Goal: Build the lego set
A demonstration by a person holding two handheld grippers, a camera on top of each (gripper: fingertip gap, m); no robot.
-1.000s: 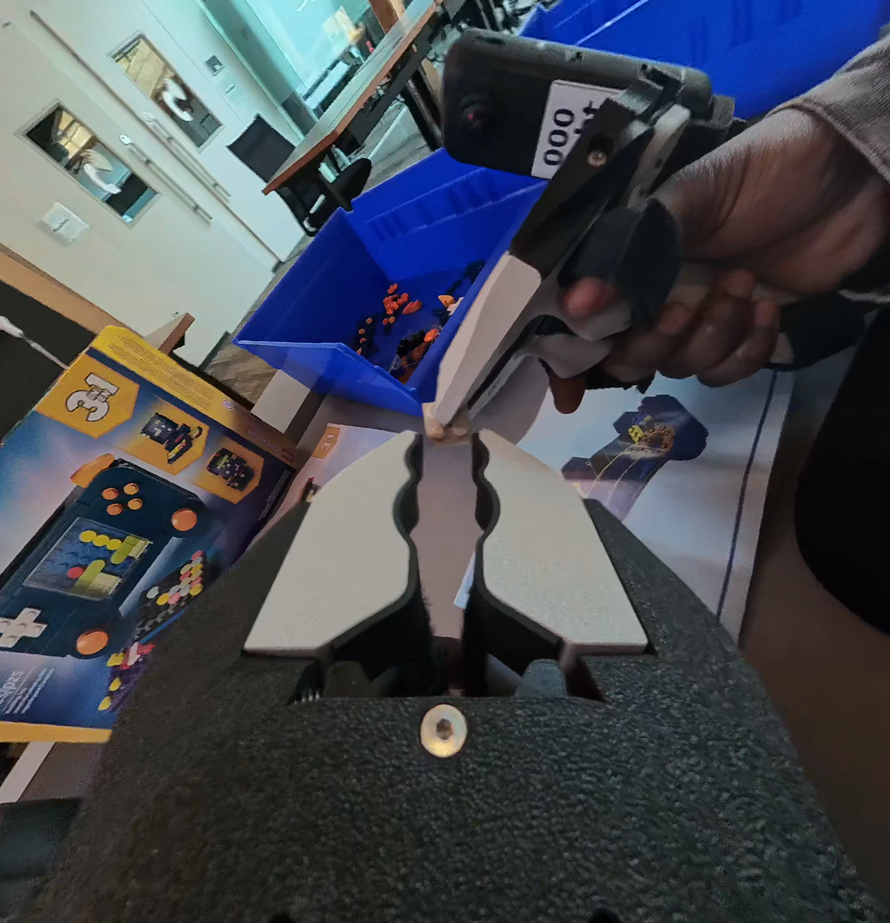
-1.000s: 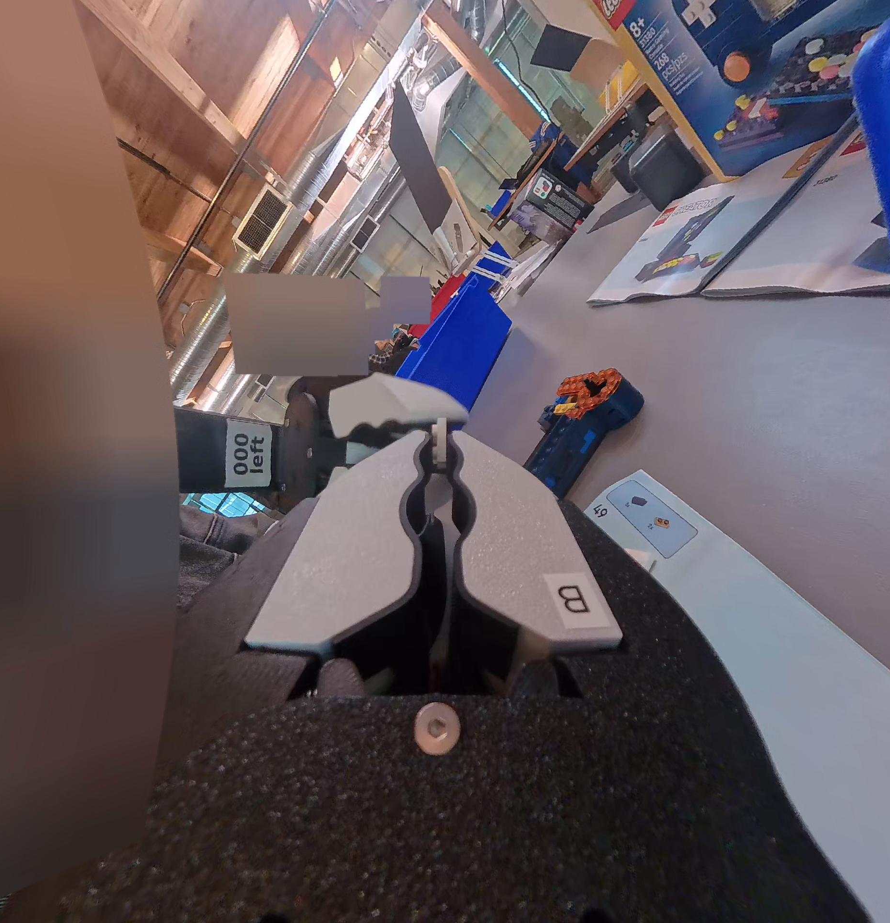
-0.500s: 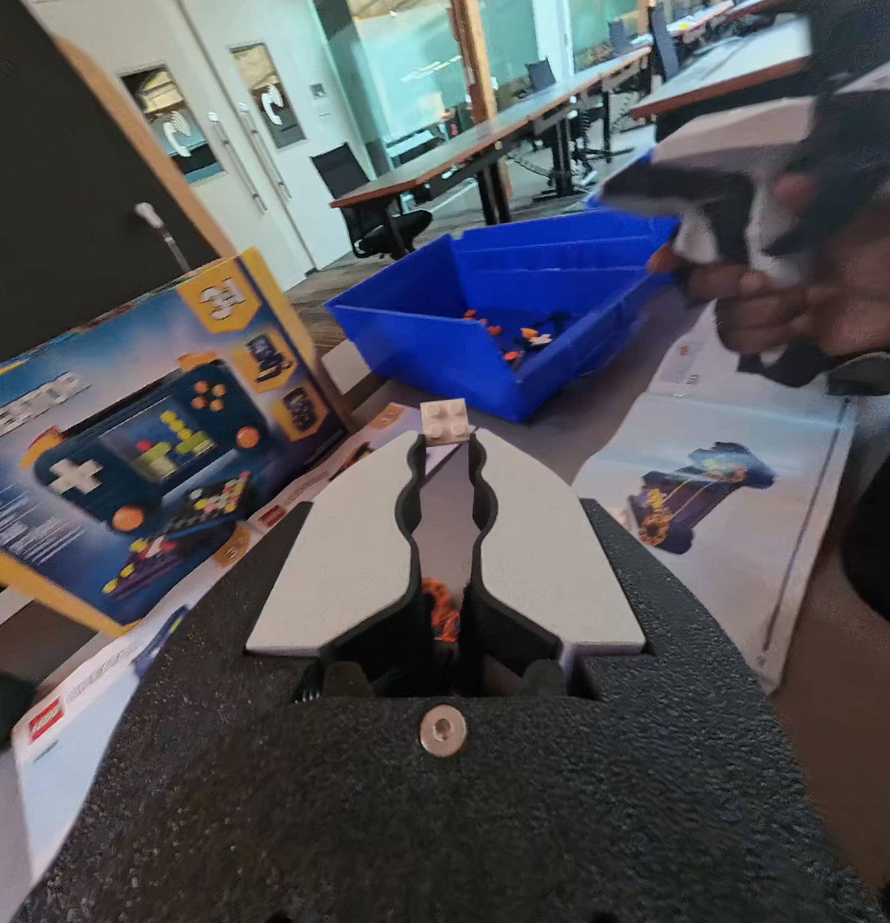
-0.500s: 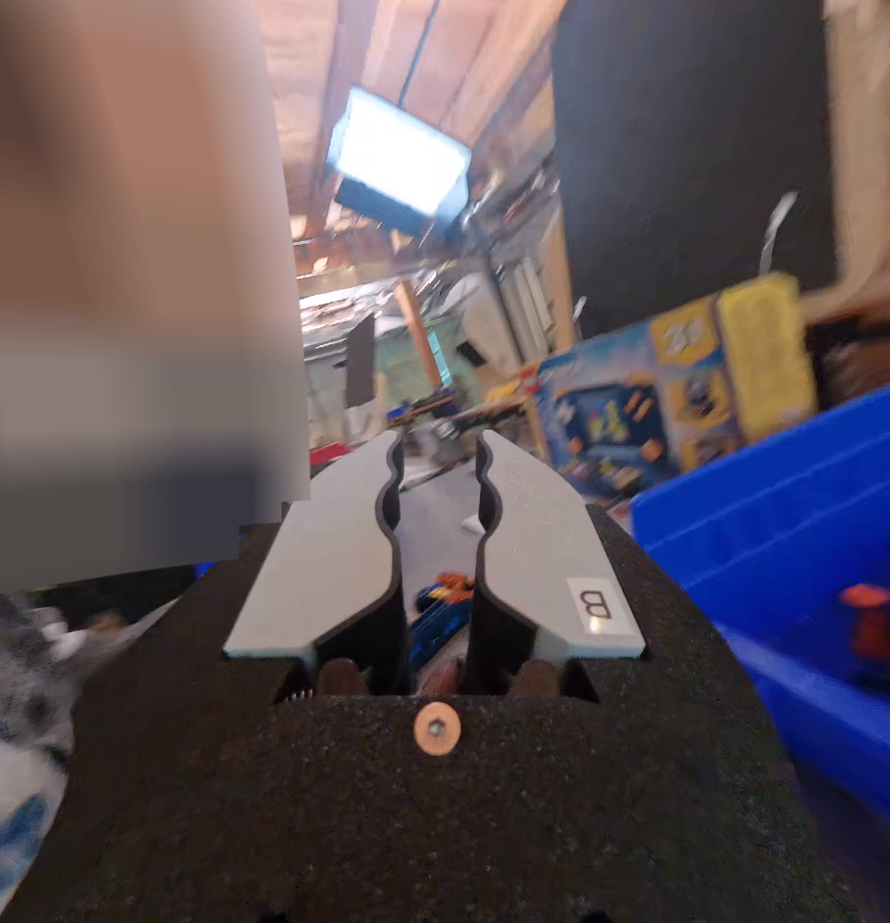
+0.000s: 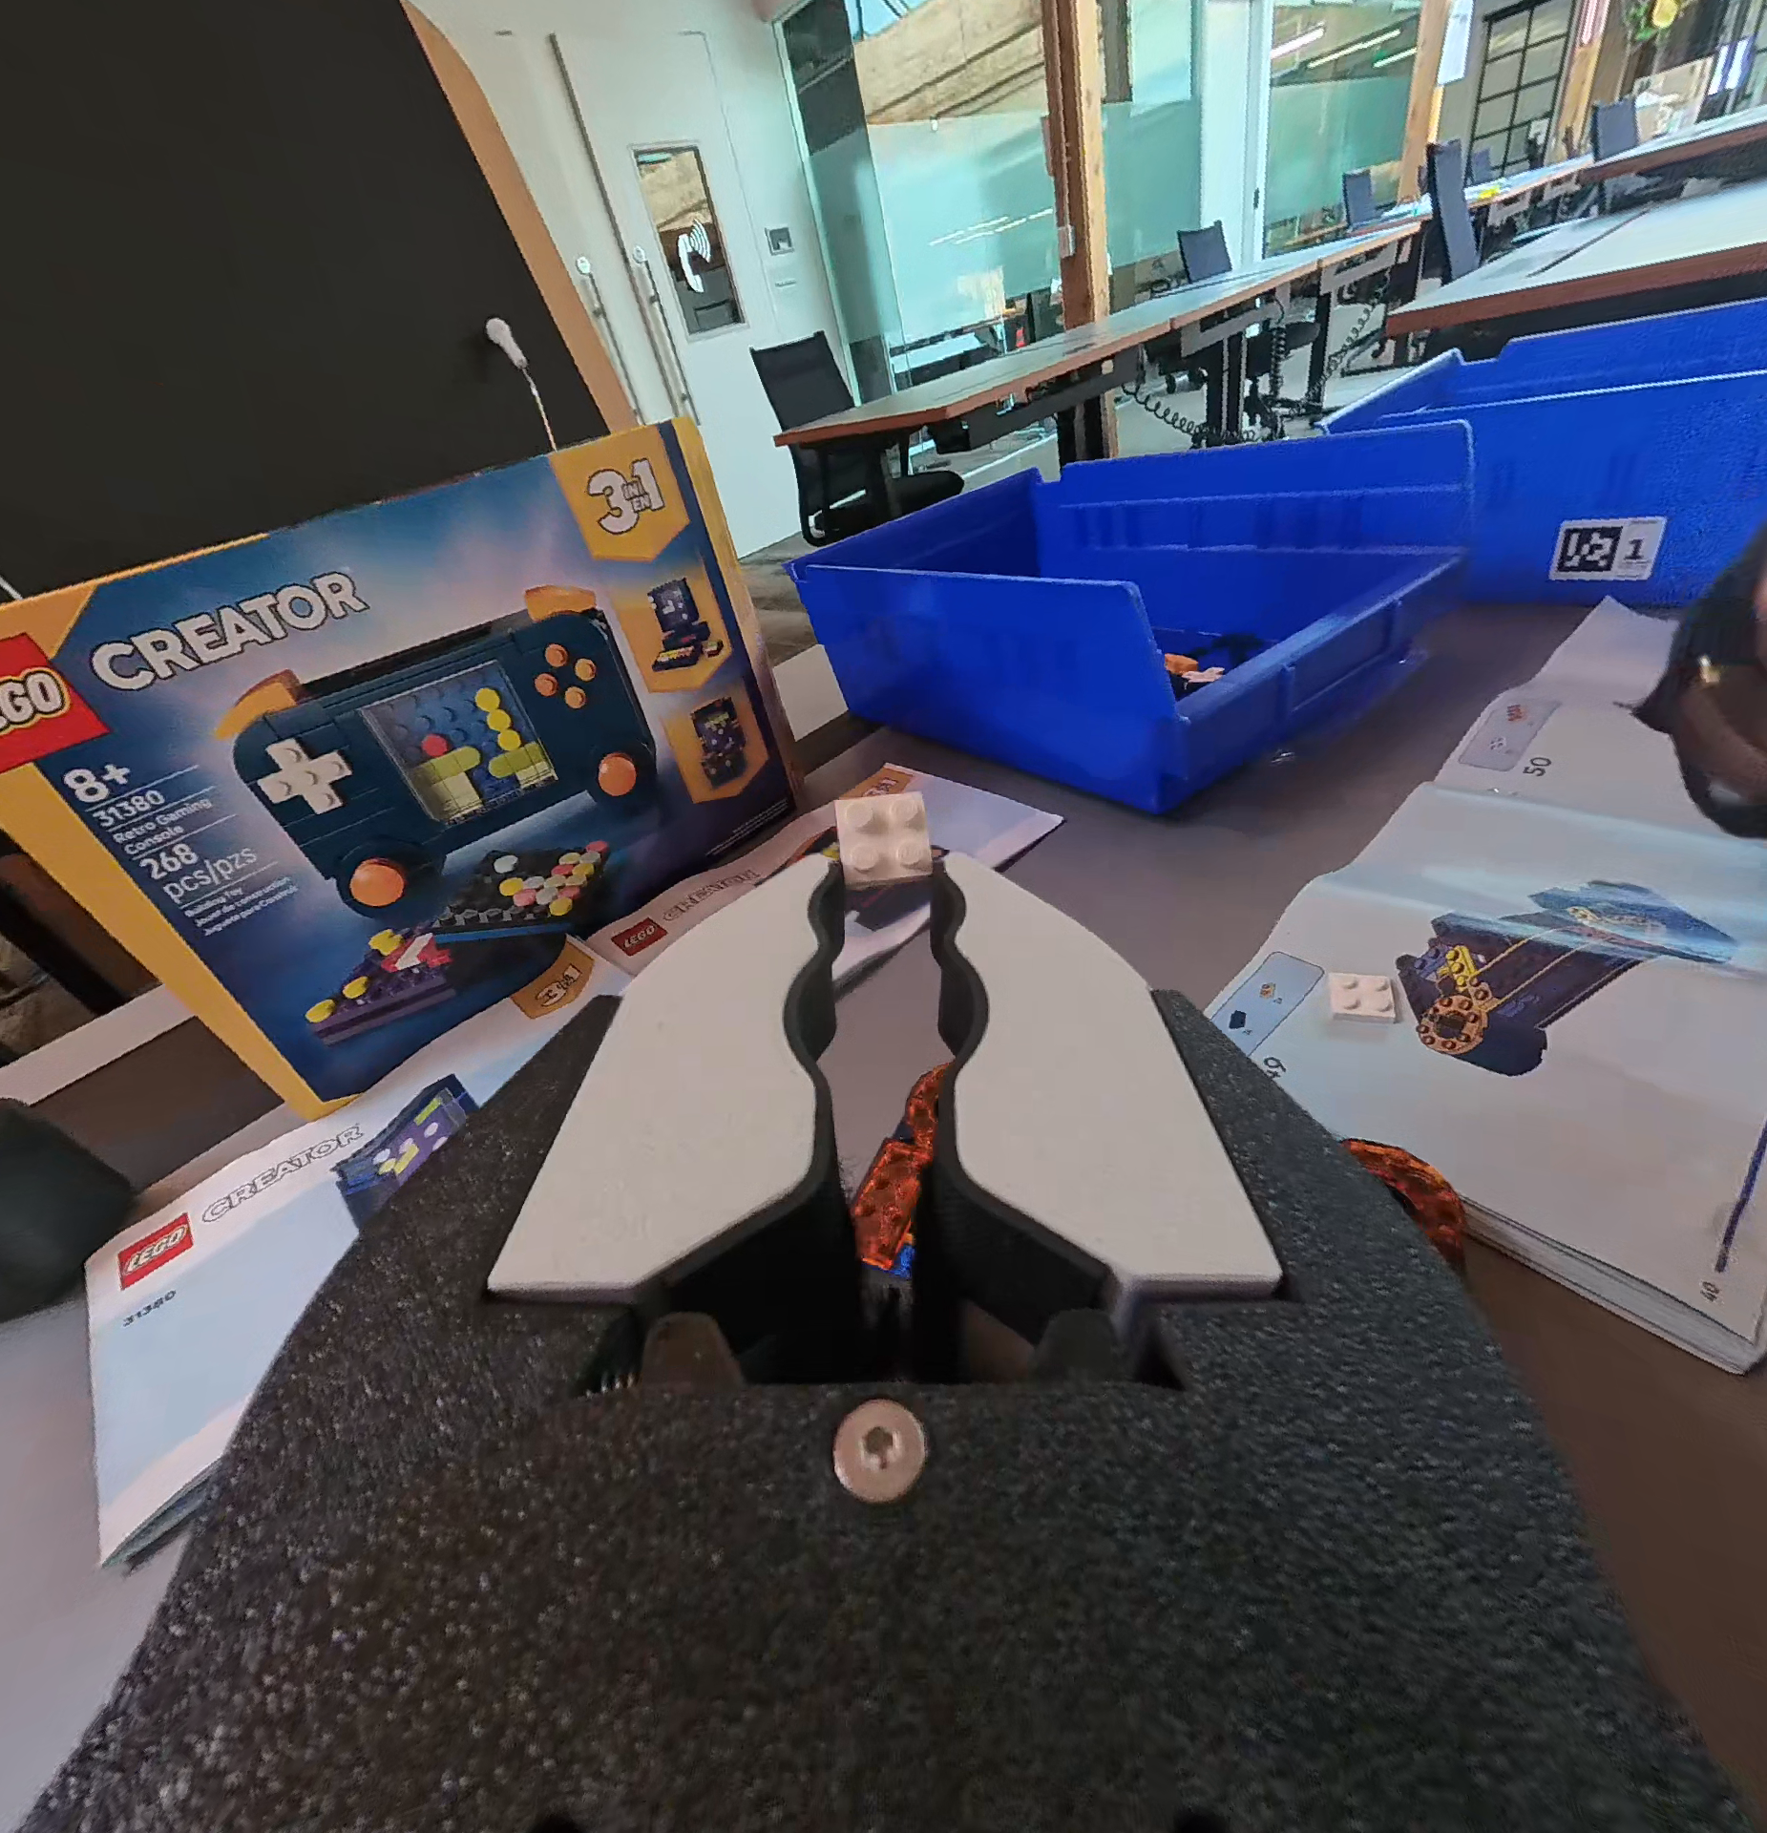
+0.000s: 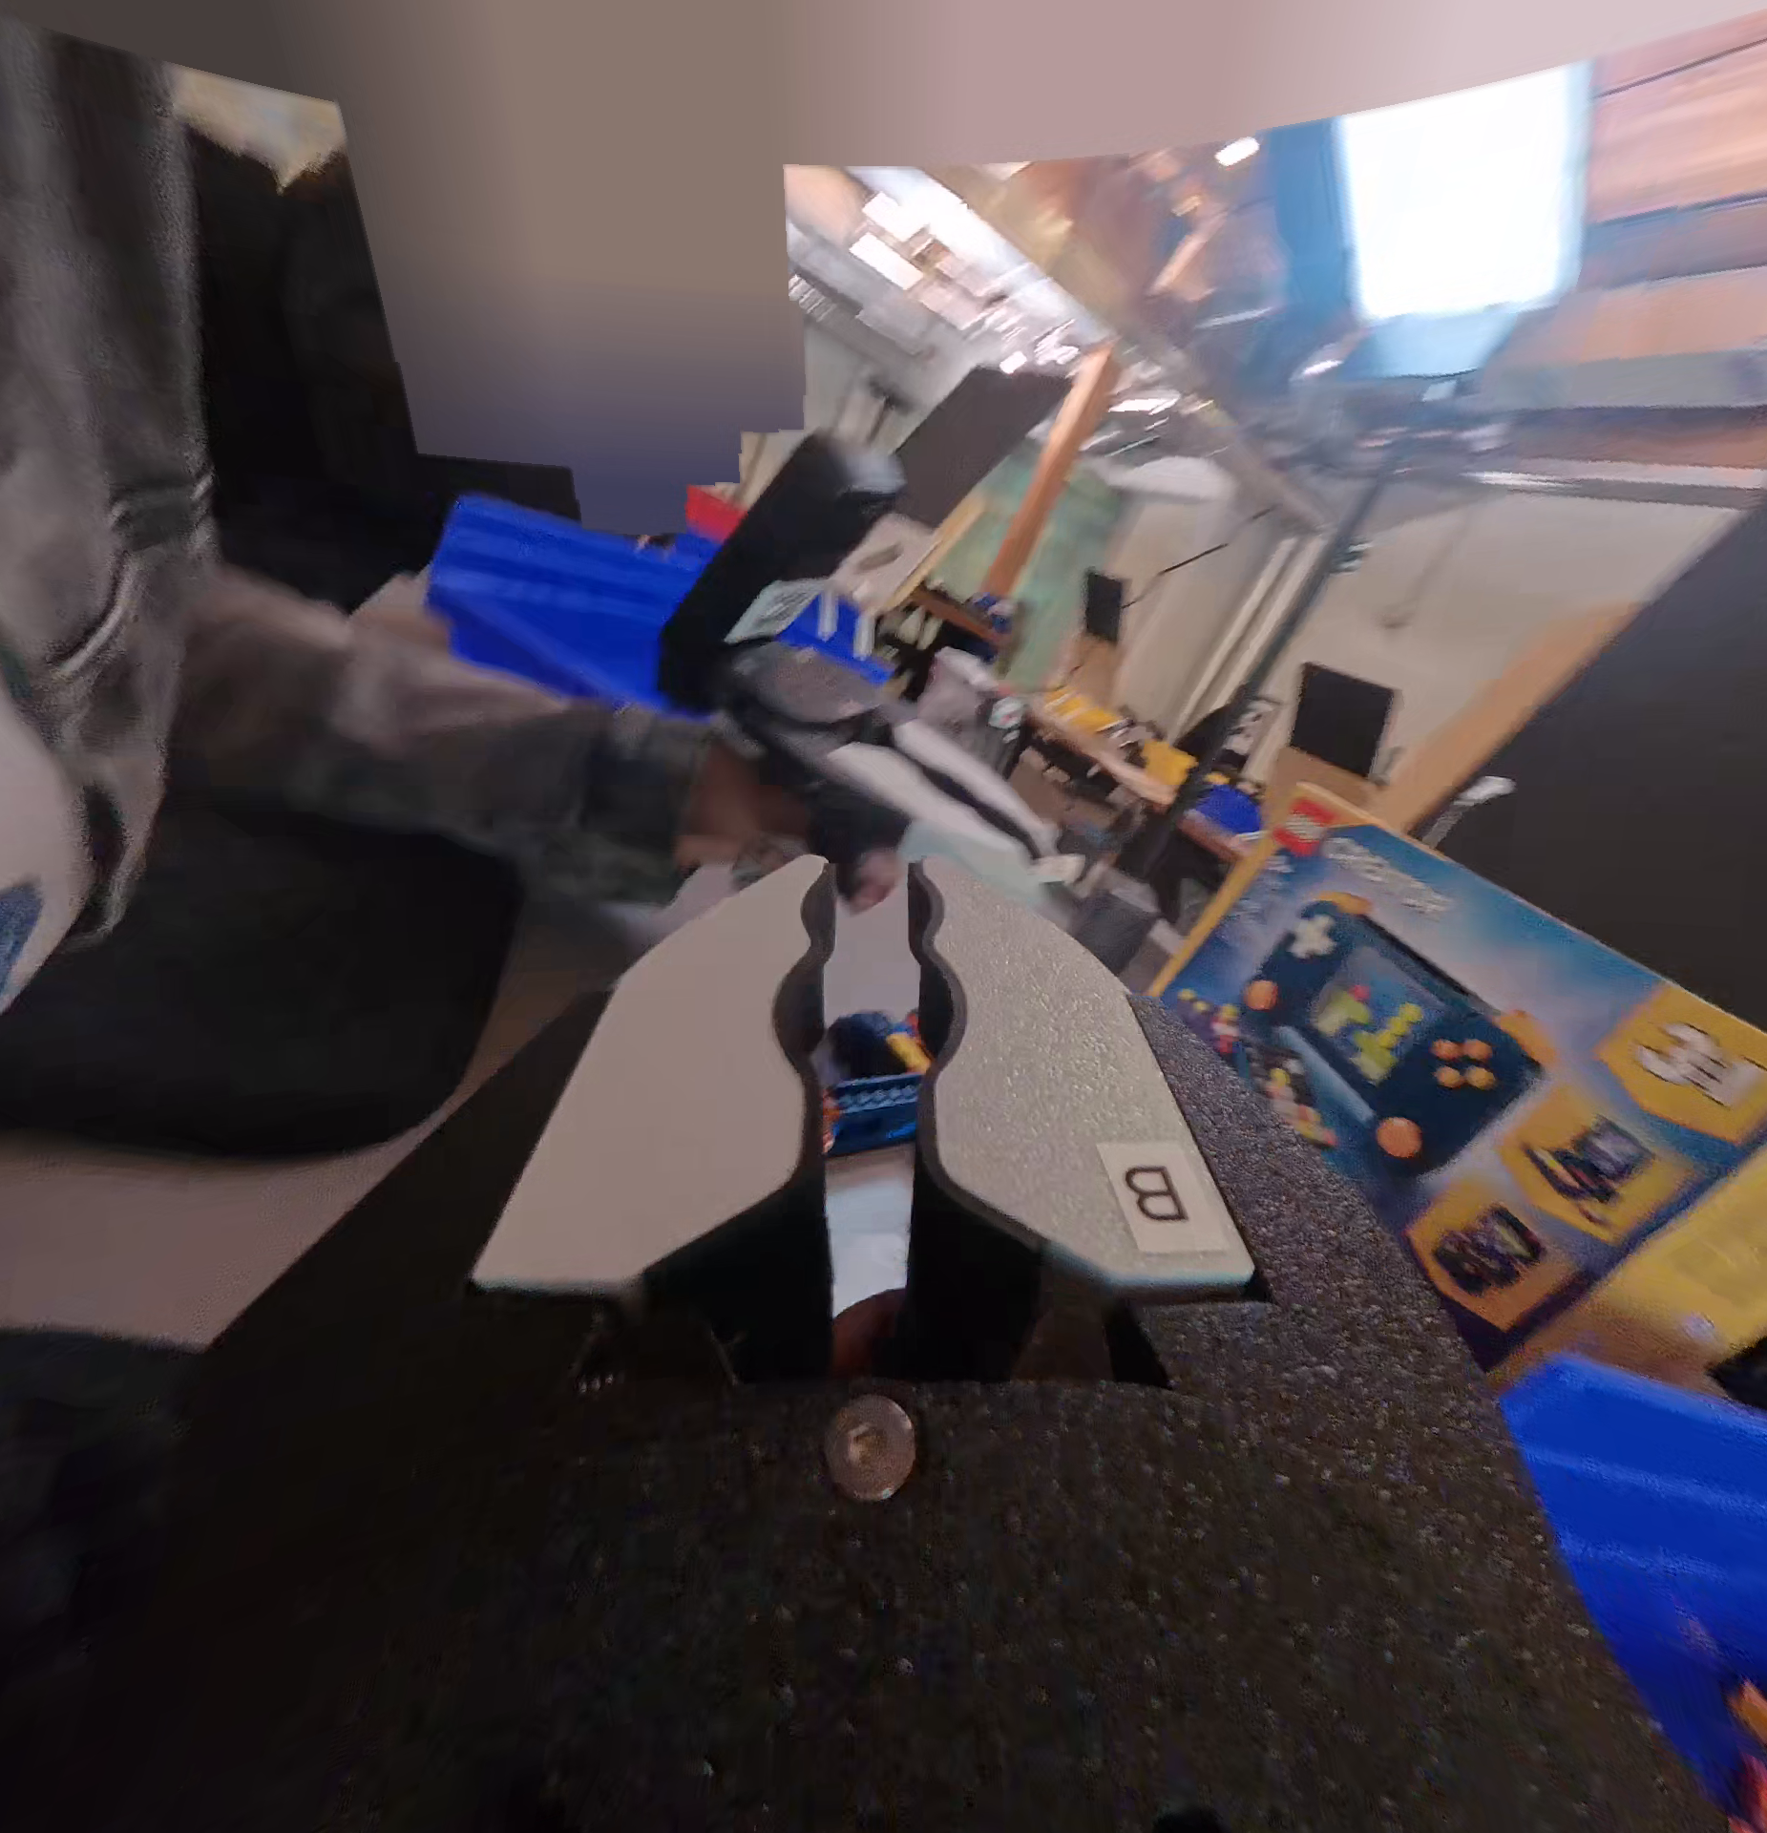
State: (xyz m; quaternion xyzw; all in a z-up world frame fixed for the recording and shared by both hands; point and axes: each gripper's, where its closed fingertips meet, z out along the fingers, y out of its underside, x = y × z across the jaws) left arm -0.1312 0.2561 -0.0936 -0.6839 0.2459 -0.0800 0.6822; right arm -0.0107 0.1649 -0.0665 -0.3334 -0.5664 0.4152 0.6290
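Since a second ago, right gripper (image 6: 867, 878) has parted from left gripper (image 5: 884, 873), whose tips now alone pinch the white two-by-two plate (image 5: 885, 838). Right's jaws stand slightly apart, empty. Part-built dark blue model (image 6: 874, 1076) lies below, so fitting appears outstanding.

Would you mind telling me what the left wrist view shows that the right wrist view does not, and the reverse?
Only the left wrist view: the open instruction booklet with a loose white plate lying on it, and the left hand-held gripper pinching a white 2x2 plate up close. Only the right wrist view: the right hand-held gripper, fingers apart with nothing between them, and a grey sleeve. Both: the toy set box and blue bins.
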